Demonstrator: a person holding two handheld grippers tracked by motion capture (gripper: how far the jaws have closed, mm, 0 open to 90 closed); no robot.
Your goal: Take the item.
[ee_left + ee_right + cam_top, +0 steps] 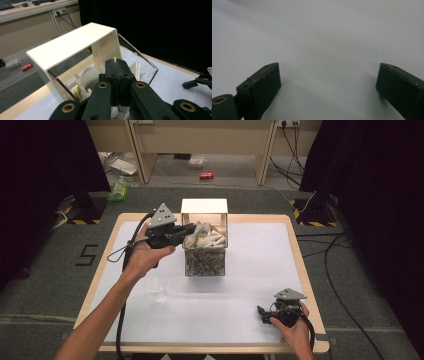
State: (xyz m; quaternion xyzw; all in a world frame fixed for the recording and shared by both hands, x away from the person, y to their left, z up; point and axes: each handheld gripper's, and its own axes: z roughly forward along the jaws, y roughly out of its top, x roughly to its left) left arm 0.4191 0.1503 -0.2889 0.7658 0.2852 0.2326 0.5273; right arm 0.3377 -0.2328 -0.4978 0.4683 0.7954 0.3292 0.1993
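While the white mat (250, 285) lies between dark curtains (45, 160), your left gripper (117, 65) pinches a white packet (115, 59) over the box (205, 262); your right gripper (328, 82) gapes empty.

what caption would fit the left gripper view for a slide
Left gripper shut on a thin white packet, above the clear box of packets with its cream cover.

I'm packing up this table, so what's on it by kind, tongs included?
Tongs: 2 (left tongs shut on a white packet, right tongs open)
Clear box of packets: 1
Cream cover over the box: 1
Clear cup: 1
Total: 5, loose packets in the box not counted
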